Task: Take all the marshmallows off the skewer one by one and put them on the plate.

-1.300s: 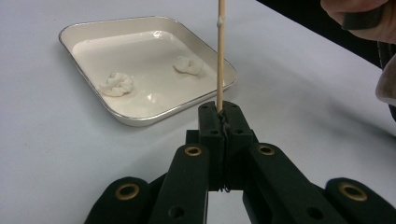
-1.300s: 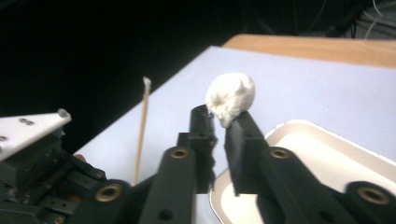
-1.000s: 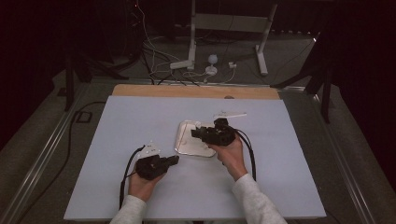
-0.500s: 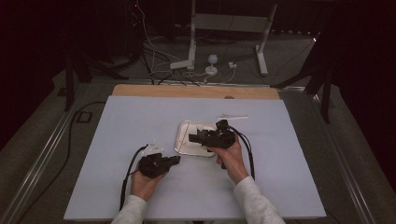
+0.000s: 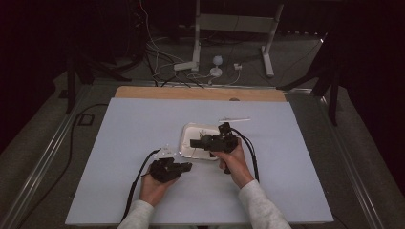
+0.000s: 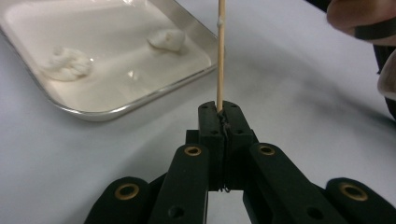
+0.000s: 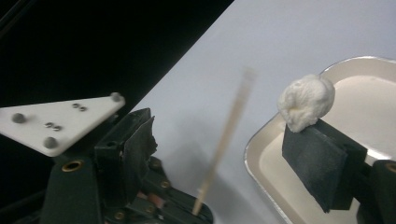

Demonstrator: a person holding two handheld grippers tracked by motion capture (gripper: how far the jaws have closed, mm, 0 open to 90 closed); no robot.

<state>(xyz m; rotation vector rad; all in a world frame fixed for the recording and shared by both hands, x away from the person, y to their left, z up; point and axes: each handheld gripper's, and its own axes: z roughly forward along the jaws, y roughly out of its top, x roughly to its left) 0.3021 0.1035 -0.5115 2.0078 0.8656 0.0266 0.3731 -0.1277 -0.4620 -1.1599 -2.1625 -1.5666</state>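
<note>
Centre frame, high view: shallow metal tray (image 5: 187, 143) on pale table (image 5: 119, 124). Left gripper (image 6: 223, 113) clenched on thin wooden skewer (image 6: 220, 56), upright beside tray. Right gripper (image 7: 224, 140) spread wide, white dough lump (image 7: 306, 101) stuck to right-hand pad above tray rim.

A pale sheet covers the surface (image 5: 143, 124), with a bare wooden strip (image 5: 191, 93) along its far edge. Beyond lie tangled cables (image 5: 165, 71) and a white stand (image 5: 229, 28) on grey floor (image 5: 305, 62).
</note>
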